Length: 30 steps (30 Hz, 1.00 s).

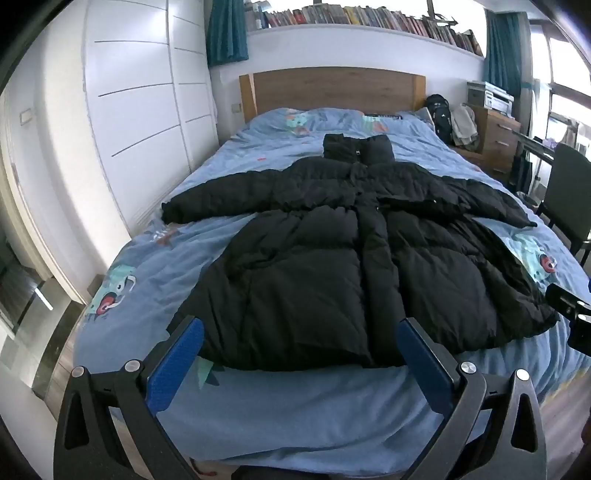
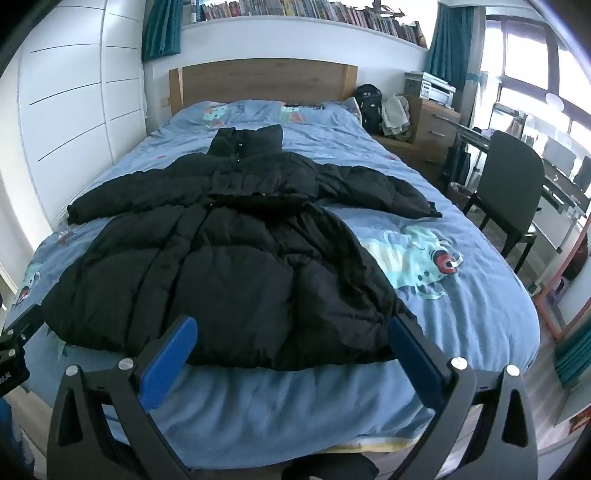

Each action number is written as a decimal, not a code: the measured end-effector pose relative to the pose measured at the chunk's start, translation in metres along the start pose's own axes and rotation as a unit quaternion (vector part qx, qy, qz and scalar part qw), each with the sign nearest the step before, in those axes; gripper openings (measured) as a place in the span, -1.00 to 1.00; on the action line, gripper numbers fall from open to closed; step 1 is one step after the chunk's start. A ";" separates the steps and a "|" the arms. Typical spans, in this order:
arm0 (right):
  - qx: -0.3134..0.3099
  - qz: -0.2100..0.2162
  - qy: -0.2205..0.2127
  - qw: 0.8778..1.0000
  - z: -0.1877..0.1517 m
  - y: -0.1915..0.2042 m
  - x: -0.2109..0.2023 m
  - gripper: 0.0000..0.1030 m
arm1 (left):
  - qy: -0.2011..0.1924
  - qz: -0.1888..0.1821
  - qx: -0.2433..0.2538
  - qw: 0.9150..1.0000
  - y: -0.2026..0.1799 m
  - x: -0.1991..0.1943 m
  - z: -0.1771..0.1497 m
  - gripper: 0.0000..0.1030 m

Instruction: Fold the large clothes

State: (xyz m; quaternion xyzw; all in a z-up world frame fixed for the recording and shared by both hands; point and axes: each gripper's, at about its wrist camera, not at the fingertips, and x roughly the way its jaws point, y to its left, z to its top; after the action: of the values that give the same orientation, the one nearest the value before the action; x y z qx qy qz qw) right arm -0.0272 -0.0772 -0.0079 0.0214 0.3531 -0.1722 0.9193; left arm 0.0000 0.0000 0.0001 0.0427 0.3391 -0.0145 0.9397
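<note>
A large black puffer jacket (image 1: 332, 258) lies spread flat, front up, on a bed with a blue printed cover (image 1: 295, 413). Its sleeves reach out to both sides and its collar points to the headboard. It also shows in the right wrist view (image 2: 240, 266). My left gripper (image 1: 299, 328) is open and empty, held above the foot of the bed just short of the jacket's hem. My right gripper (image 2: 291, 325) is open and empty, also near the hem, toward its right side. The right gripper's body shows at the right edge of the left wrist view (image 1: 572, 314).
White wardrobes (image 1: 129, 110) stand left of the bed. A wooden headboard (image 1: 332, 88) is at the far end, with a bookshelf (image 1: 369, 16) above. A black backpack (image 2: 369, 103), a wooden dresser (image 2: 432, 122), a dark chair (image 2: 509, 184) and a desk are on the right.
</note>
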 end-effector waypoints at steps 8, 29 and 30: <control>-0.002 0.003 0.003 1.000 -0.007 0.005 0.000 1.00 | 0.007 0.002 0.003 1.000 -0.001 -0.001 0.002 0.99; -0.007 0.017 0.010 1.000 -0.009 0.010 0.008 1.00 | 0.006 -0.002 0.000 1.000 -0.011 0.000 -0.005 0.99; -0.006 0.017 0.010 1.000 -0.009 0.010 0.008 1.00 | 0.006 -0.002 0.000 1.000 -0.009 0.001 -0.005 0.99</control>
State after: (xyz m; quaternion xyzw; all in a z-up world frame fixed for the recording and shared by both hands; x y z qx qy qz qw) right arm -0.0242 -0.0686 -0.0204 0.0231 0.3629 -0.1542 0.9187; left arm -0.0031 -0.0089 -0.0044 0.0423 0.3446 -0.0162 0.9377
